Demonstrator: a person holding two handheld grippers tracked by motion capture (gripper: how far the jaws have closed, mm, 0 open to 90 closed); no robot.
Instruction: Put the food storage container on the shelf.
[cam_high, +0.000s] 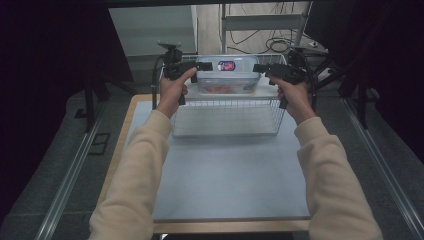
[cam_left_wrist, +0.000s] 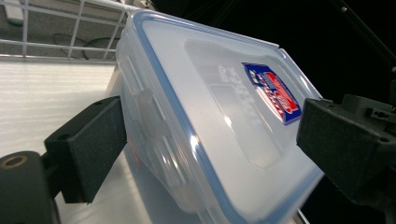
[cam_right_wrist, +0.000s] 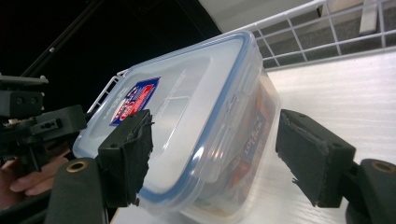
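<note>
A clear plastic container (cam_high: 227, 75) with a blue-rimmed lid and a red and blue label stands in the far part of a white wire basket (cam_high: 226, 131); orange contents show through its wall (cam_right_wrist: 247, 154). My left gripper (cam_high: 202, 66) is at the container's left end and my right gripper (cam_high: 259, 68) at its right end. In the left gripper view the jaws of the left gripper (cam_left_wrist: 212, 140) stand open on either side of the container (cam_left_wrist: 210, 116). In the right gripper view the right gripper (cam_right_wrist: 215, 154) is open too, with a gap beside one jaw.
The basket sits at the far end of a pale blue mat (cam_high: 225, 175) on a wooden table (cam_high: 122, 140). Its wire walls (cam_right_wrist: 327, 28) rise close behind the container. Dark curtains, stands and cables surround the table.
</note>
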